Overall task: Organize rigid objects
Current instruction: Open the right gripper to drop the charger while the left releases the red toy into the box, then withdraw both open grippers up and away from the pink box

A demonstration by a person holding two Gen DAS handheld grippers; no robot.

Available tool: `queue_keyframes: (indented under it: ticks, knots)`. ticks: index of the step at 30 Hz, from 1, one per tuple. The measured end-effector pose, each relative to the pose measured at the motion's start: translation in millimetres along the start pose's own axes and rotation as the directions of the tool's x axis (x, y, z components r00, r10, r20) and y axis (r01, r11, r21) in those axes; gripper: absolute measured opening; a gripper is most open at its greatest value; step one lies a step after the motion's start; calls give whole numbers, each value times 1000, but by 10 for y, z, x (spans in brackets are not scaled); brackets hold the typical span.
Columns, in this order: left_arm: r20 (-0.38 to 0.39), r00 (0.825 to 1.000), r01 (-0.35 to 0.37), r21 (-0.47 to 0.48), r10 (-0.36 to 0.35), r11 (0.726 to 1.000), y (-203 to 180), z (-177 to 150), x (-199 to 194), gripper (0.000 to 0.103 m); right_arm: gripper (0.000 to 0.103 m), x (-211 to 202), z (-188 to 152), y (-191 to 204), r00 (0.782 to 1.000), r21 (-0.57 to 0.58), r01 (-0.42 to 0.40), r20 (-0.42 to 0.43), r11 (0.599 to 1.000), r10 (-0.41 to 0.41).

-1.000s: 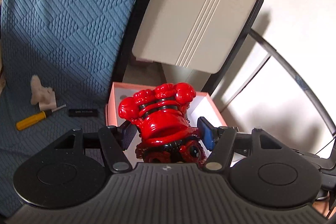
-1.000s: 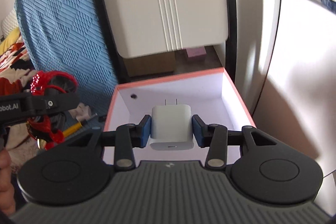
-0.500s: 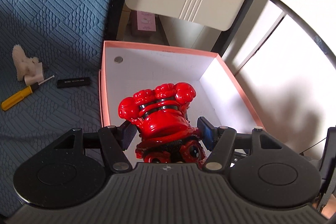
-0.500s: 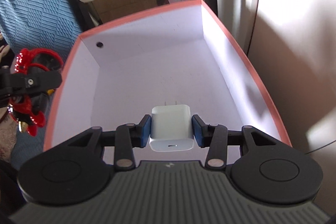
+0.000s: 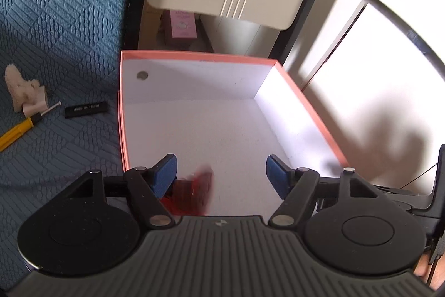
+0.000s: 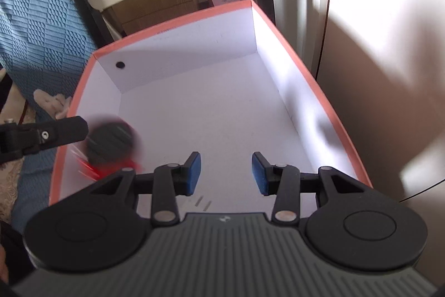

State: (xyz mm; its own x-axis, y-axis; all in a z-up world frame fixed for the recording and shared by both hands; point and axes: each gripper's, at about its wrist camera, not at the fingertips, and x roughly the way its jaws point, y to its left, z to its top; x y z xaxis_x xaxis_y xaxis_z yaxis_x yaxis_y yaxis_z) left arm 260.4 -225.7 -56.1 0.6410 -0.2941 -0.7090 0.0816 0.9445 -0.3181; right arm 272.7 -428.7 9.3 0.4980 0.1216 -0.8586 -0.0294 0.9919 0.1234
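While the blue quilted cover (image 5: 55,18) takes up the whole left of the scene, the orange-rimmed box (image 5: 194,55) stands just beside it with its white floor open to both cameras. The left gripper (image 5: 221,174) hangs over the near-left part of the box with its jaws spread wide and nothing between the pads. Below it the red toy (image 5: 194,194) shows only as a motion-smeared patch, free of the pads and apparently dropping onto the floor by the left wall. The right gripper (image 6: 225,173) is likewise wide apart and empty above the near floor; two thin prongs (image 6: 203,203) peeking out under its body are probably the charger, mostly hidden. On the cover lie a black stick (image 5: 85,109), a yellow screwdriver (image 5: 16,131) and a pale fluffy piece (image 5: 23,95), still to be collected. The main risk, I judge, is the toy bouncing or tipping against the low left wall; either gripper sweeping low could also knock what lies beneath.
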Motion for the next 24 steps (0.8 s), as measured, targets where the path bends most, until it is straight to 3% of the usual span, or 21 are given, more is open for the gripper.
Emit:
queue_keyframes:
  ticks: [9,15,24]
  knots:
    - [149,989,4,29,-8,1000,-43,169,-669,76,44,-483,185,291,992,-43,-27,119,999,32]
    - [263,965,6,28,-13,1000,71,248,-1261,76,44,-818,322,535,978,-90,-37,201,995,55]
    - [375,927,-38,41,19,998,246,209,-1972,76,44,-1100,215,894,965,-133,-54,249,990,86]
